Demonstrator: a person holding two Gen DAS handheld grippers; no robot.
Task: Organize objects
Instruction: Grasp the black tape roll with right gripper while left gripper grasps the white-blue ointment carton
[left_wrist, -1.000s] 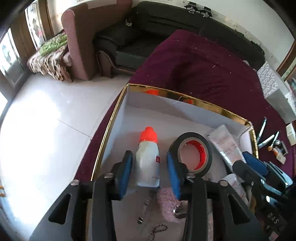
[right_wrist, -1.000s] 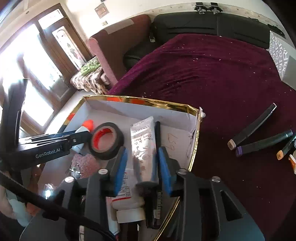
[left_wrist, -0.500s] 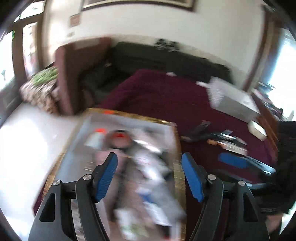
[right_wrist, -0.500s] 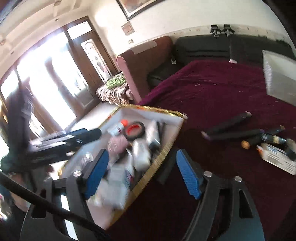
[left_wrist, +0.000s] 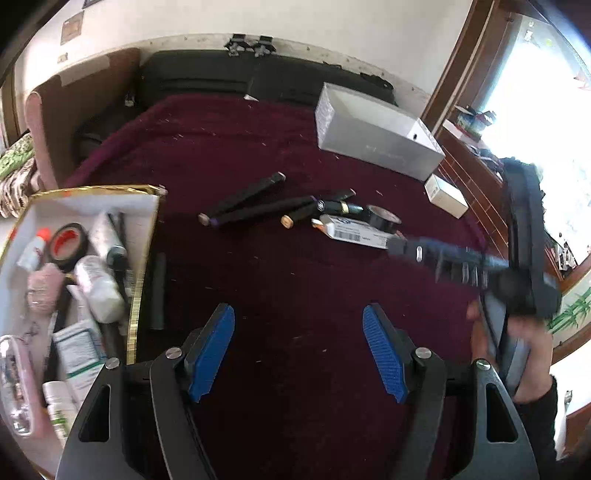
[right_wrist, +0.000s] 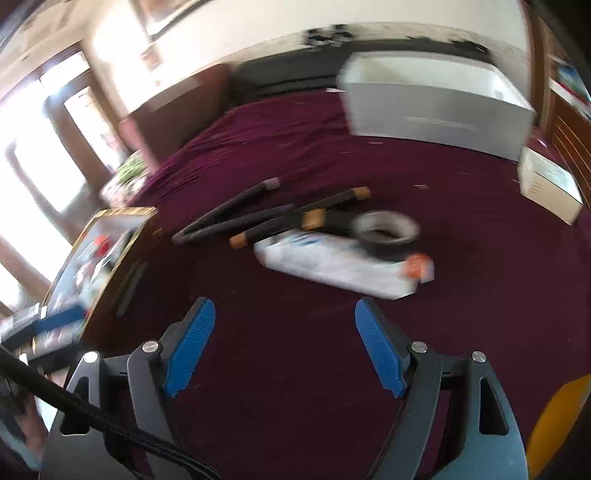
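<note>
A gold-rimmed white box (left_wrist: 142, 266) sits at the left edge of the maroon cloth (left_wrist: 280, 280), packed with a red-cored tape roll (left_wrist: 68, 245), tubes and bottles. Well to its right lie dark markers (left_wrist: 258, 206), a white carton (left_wrist: 352, 230) and a second tape roll (left_wrist: 384, 218). The left gripper (left_wrist: 299, 347) and the right gripper (right_wrist: 284, 345) both hang above bare cloth, jaws spread wide, holding nothing.

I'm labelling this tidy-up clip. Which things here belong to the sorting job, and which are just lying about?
Job: gold-rimmed box, markers, tape roll, white carton, black stick beside the box.

Lying about: grey box, small white box, sofa.
</note>
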